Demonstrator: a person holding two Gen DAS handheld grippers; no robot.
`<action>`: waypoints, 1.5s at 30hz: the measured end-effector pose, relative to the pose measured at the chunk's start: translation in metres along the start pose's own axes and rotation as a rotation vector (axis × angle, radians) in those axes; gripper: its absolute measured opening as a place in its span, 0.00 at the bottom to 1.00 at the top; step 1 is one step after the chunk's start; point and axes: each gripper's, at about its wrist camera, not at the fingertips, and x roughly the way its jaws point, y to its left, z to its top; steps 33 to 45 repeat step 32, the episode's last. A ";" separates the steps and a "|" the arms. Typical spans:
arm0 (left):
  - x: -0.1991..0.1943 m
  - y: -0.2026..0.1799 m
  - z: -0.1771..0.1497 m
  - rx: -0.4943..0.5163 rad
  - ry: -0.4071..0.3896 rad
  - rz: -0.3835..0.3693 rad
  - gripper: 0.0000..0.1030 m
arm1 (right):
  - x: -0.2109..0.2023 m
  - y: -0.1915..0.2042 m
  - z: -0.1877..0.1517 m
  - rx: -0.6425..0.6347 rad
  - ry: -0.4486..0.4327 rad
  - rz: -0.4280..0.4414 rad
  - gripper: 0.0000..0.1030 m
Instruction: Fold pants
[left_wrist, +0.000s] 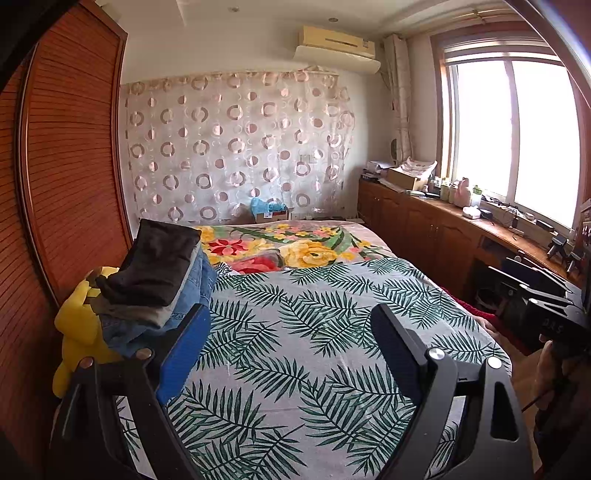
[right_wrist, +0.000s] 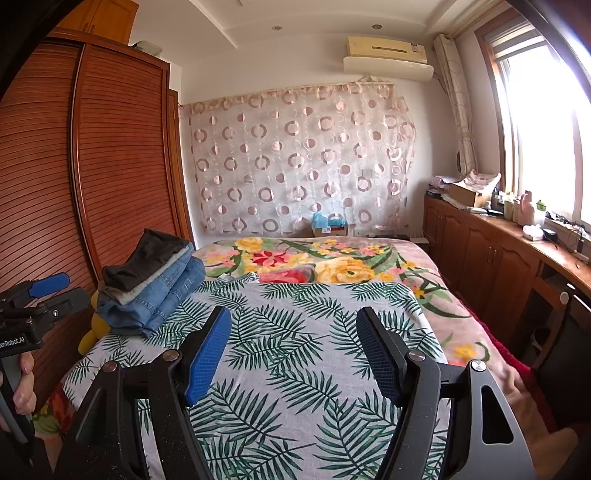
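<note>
- Bed sheet: white with green fern leaves.
- Blanket: pink, with yellow and red flowers.
- Folded stack: blue denim, grey, dark brown on top.
- Plush toy: yellow.
- Curtain: pale, with pink rings.
- Wardrobe: reddish-brown slats.

Both wrist views look forward over own open jaws, low above the bed, facing the curtained far wall at 12 o'clock. Left view sits nearer the wardrobe at 9 o'clock; right view further back, slightly higher. Shared: bed, folded pants stack at 10 o'clock, window at 2 o'clock.
</note>
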 end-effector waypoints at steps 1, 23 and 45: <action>0.000 0.000 0.000 0.000 -0.001 -0.001 0.86 | 0.000 0.000 0.000 0.000 0.000 0.001 0.70; 0.000 0.001 -0.001 0.000 -0.003 -0.001 0.86 | 0.002 0.001 0.001 -0.002 -0.005 0.001 0.70; 0.000 0.002 0.000 -0.002 -0.003 -0.003 0.86 | 0.002 0.001 0.001 0.000 -0.007 0.003 0.70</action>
